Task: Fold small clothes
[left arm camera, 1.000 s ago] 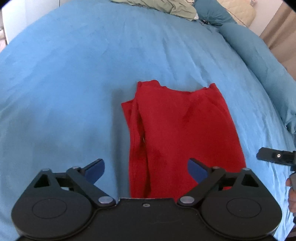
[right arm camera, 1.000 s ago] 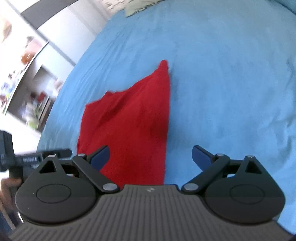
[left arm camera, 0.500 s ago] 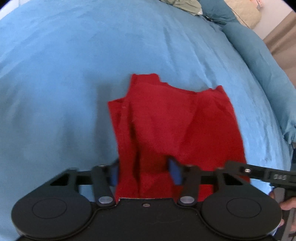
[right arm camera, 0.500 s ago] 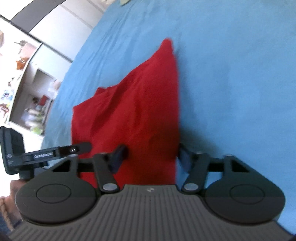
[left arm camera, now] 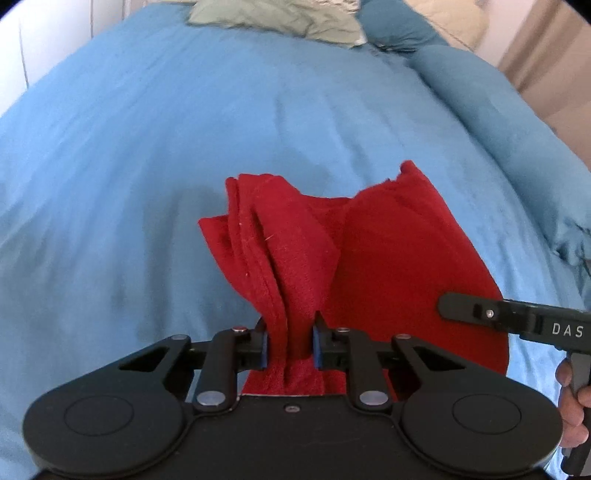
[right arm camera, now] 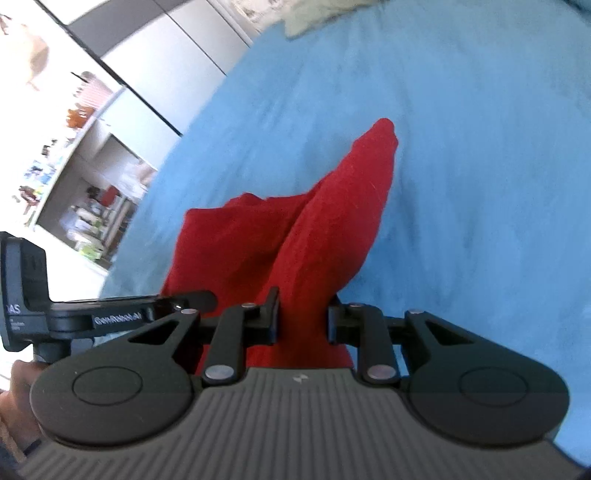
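Observation:
A small red garment (left arm camera: 388, 258) lies on a blue bedspread (left arm camera: 147, 166), its near edge lifted into bunched folds. My left gripper (left arm camera: 289, 345) pinches the garment's near left corner; its jaws are closing, and the blue pads press on the gathered cloth. In the right wrist view the same red garment (right arm camera: 325, 236) rises in a ridge toward my right gripper (right arm camera: 303, 321), whose jaws are closing on the near right corner with cloth squeezed between them. The far corners rest on the bed. The other gripper's black body (left arm camera: 517, 319) shows at the right of the left wrist view.
A grey-green pillow (left arm camera: 277, 18) and a rumpled blue duvet (left arm camera: 498, 122) lie at the head and right side of the bed. White cabinets and cluttered shelves (right arm camera: 85, 184) stand beyond the bed's left side. A hand (left arm camera: 576, 406) holds the right gripper's handle.
Both grippers went from wide open above the flat garment to closing on its near corners. The near edge has come up off the bed and bunched into folds.

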Motion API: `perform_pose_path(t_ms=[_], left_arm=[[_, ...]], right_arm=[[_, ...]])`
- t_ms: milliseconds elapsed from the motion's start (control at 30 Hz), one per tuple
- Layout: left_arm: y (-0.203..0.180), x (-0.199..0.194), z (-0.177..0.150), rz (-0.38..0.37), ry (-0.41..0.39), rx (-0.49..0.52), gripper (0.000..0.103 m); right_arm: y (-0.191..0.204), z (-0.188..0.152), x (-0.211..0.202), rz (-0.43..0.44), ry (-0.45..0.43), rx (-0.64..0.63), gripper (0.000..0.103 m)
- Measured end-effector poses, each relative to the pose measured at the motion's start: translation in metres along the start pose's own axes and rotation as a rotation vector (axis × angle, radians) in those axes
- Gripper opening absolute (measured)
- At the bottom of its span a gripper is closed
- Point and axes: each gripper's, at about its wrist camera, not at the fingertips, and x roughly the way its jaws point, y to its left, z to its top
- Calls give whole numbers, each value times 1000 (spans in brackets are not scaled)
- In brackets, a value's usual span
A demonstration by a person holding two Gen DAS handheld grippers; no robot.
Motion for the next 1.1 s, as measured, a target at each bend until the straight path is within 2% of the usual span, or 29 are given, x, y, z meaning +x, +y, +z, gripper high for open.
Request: perform_pose_path(t_ms=[233,367,467,533,633,933,1000,1033,1100], left_arm=[[-66,-30,-38,-25,30,23,22],[-92,-2,-72,-49,90,5,22],[-102,21,-96,-37,109,-10,23],[-107,28,-108,26,77,16,23],[-104,32,-119,37,43,2,25],[-116,41,-135,86,-61,84,28],[-117,37,-138,95,-82,86,30],[-118,35,-140,109,-93,90,35],[-123,22,-142,152,-129,104,50]], right_arm=[[-16,-22,-85,2,1,57,38],[-43,-51,-117,-37,39,73,38],[-76,-75,-120,-69,72,100,38],[-102,-93,-116,-95,88,121,38],[-132,-111,-111,-73,68,175,39],[-131,-124,-108,-43,-4,77,41],[-129,-127,-110,-38,-17,52,44],[-124,-126,-108,-36,-25,42,49],[-120,-130,-115,-37,-57,22,62]])
